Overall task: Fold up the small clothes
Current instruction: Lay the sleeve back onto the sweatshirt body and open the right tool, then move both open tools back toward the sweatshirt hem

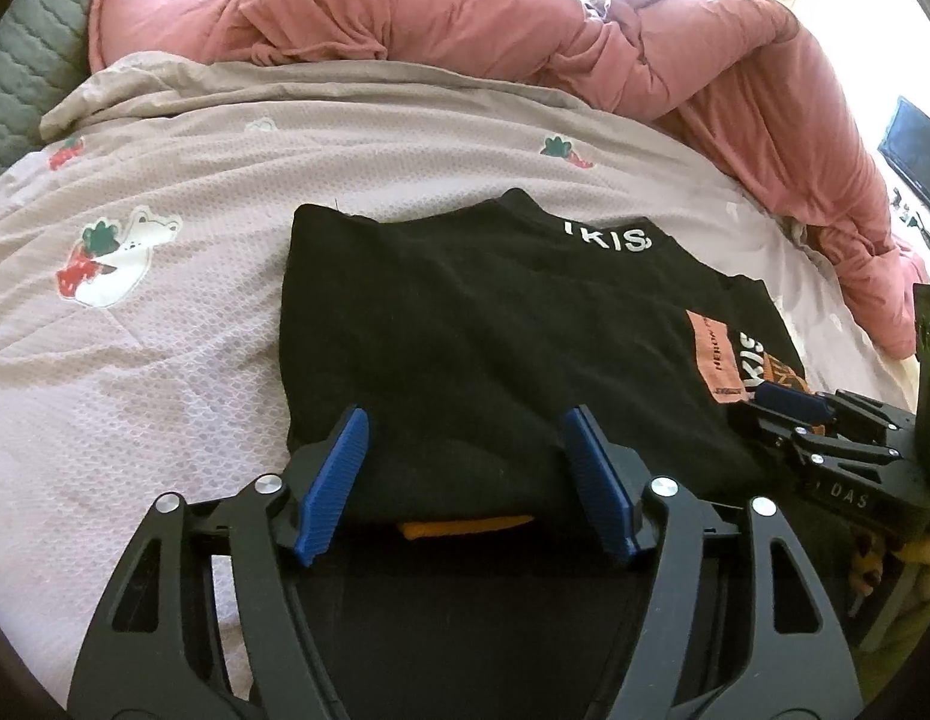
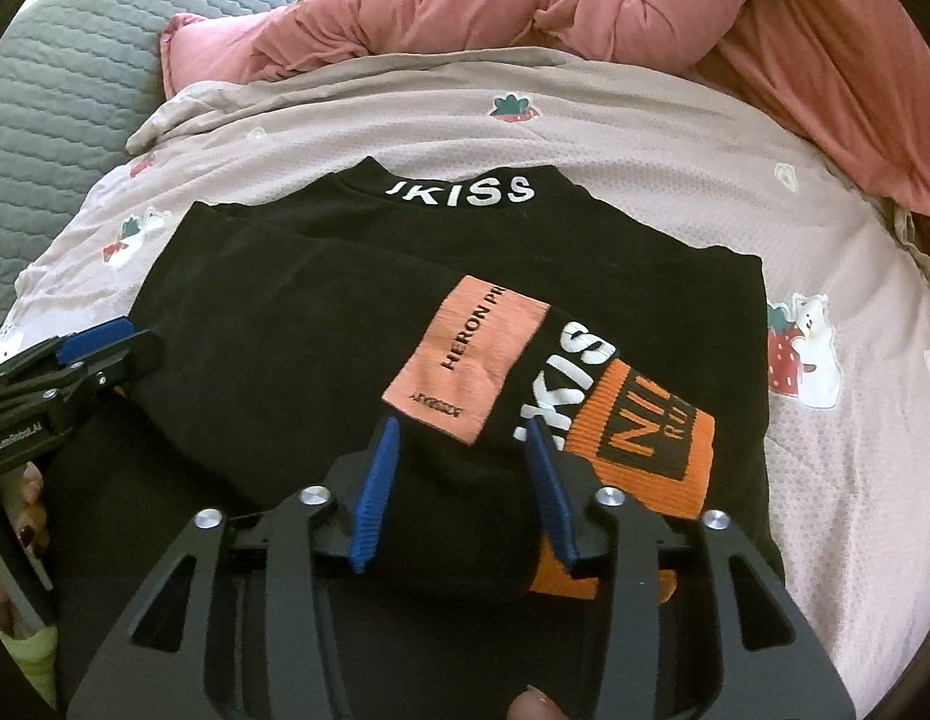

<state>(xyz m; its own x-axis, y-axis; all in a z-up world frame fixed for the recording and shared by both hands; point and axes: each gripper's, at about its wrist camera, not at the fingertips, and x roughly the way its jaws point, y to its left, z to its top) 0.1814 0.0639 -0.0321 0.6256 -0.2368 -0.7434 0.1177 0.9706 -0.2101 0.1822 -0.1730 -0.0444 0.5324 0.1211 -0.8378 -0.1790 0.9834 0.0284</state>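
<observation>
Where a pale bedsheet [image 2: 645, 138] printed with strawberries meets a pink duvet [image 1: 465, 30] at twelve o'clock, the folded black top [image 2: 321, 324] lies centred, lettered "KISS" and "HERON". Both the left gripper [image 1: 465, 420] and right gripper [image 2: 465, 432] gape over its near edge, gripping nothing.

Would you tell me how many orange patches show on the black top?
2: a pale salmon patch mid-front, and a bright orange ribbed patch to its right. Folds may hide more.

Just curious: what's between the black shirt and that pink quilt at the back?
Only the strawberry-print bedsheet lies between the black shirt and the pink quilt; both wrist views show it.
</observation>
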